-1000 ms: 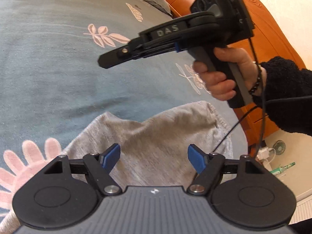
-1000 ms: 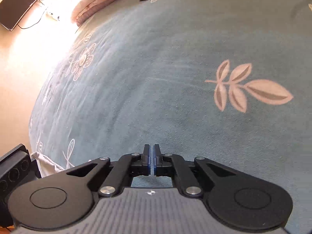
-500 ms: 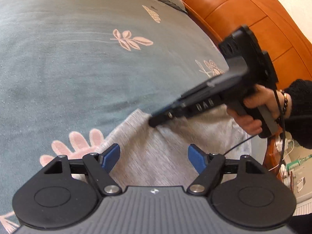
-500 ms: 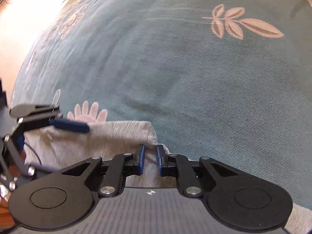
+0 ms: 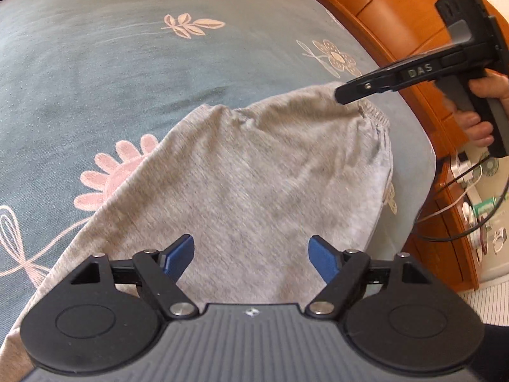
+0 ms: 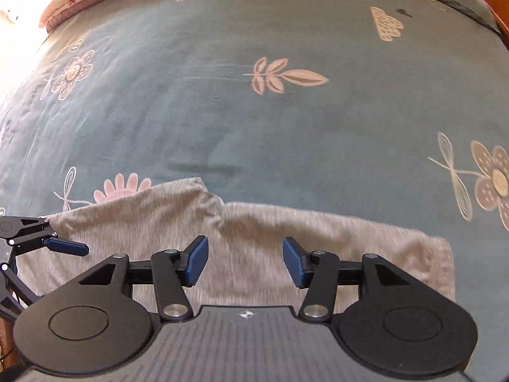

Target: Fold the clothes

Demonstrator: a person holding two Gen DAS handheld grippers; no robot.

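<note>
Your right gripper [image 6: 245,261] has just been opening; its blue pads [image 6: 198,261] now stand apart above the grey garment [image 6: 254,242], nothing between them. The garment lies at the bedspread's [image 6: 222,111] near edge. Your left gripper [image 6: 66,247] shows over the garment's left end.

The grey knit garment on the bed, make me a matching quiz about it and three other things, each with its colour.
Things:
1. knit garment
2. bedspread
3. headboard
4. gripper finger pads

Colours:
A. orange-brown wood
B. blue
C. light grey
D. teal with pink flowers

Pairs: 1-C, 2-D, 3-A, 4-B
</note>
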